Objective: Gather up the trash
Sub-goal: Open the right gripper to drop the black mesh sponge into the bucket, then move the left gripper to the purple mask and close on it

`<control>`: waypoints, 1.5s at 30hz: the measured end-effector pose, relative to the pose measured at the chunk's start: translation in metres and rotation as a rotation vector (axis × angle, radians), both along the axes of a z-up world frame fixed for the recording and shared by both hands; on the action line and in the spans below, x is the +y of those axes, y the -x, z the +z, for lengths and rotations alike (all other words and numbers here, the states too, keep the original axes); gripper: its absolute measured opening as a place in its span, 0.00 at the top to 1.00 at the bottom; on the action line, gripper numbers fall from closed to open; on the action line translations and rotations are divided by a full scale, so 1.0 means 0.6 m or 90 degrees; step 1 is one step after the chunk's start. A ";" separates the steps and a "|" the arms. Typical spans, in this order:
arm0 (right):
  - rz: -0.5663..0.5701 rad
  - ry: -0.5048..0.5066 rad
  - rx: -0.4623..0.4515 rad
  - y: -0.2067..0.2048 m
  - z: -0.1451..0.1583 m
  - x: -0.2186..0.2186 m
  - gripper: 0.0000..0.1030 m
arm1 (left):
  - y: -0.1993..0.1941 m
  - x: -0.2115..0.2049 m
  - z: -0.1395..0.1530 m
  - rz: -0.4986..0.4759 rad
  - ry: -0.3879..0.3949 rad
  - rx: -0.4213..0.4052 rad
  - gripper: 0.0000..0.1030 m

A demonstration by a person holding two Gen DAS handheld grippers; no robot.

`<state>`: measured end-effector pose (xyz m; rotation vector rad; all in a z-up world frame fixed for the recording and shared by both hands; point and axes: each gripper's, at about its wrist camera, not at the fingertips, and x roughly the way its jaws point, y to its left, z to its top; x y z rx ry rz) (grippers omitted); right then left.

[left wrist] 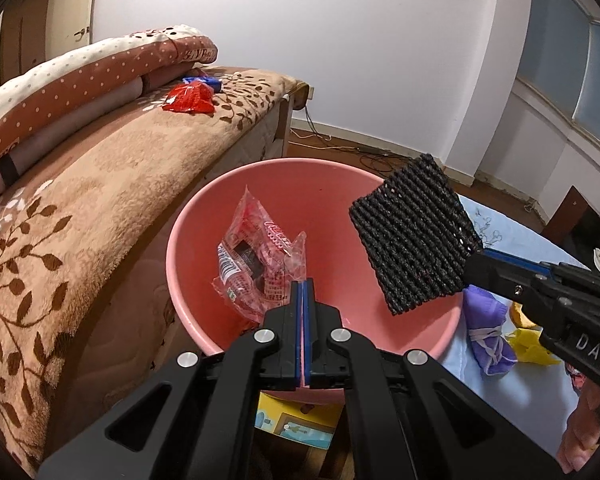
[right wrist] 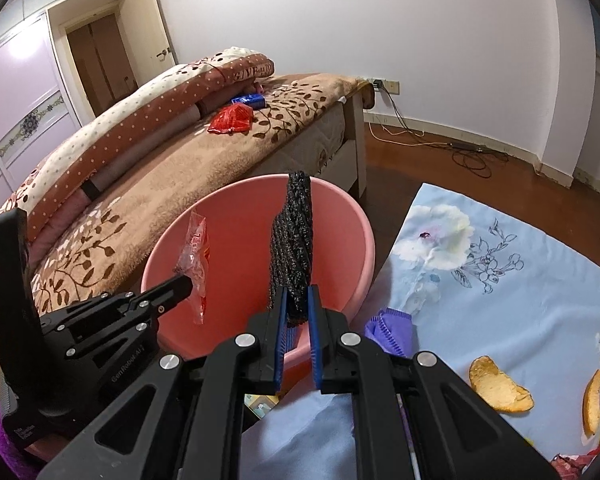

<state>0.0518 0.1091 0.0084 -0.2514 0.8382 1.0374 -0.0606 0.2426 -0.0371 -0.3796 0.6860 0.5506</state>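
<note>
Right wrist alone shows orange peels (right wrist: 500, 390); left tool (left wrist: 303, 282) pinches wrapper (left wrist: 256, 260), right tool (right wrist: 298, 300) mesh (right wrist: 294, 240).

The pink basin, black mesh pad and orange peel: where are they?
pink basin (left wrist: 312, 176), left wrist view, far rim.
black mesh pad (left wrist: 412, 236), left wrist view, flat face.
orange peel (right wrist: 496, 386), right wrist view, inner side.

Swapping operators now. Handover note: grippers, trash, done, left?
Left gripper: shut on the clear red-printed wrapper, held over the pink basin.
Right gripper: shut on the black mesh pad, also over the basin.
Done: nothing visibly lying in the basin yet.
Left: release both; then the red wrapper and blue packet on the bed, and the orange peels on the floral sheet.
</note>
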 end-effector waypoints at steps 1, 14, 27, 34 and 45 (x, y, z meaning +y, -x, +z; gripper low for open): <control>-0.002 0.001 0.001 -0.001 -0.001 0.000 0.89 | 0.000 0.002 -0.001 0.002 0.003 0.001 1.00; -0.015 -0.009 0.006 -0.007 0.007 -0.028 0.69 | -0.001 -0.004 0.006 -0.009 0.018 -0.006 0.64; -0.089 -0.042 -0.001 -0.028 0.037 -0.152 0.67 | -0.002 -0.037 0.033 -0.033 0.016 -0.021 0.64; -0.141 -0.040 -0.024 -0.031 0.035 -0.231 0.64 | -0.011 -0.073 0.048 -0.070 0.001 -0.030 0.64; -0.190 -0.031 0.012 -0.038 -0.008 -0.308 0.64 | -0.035 -0.140 0.048 -0.166 0.040 -0.037 0.64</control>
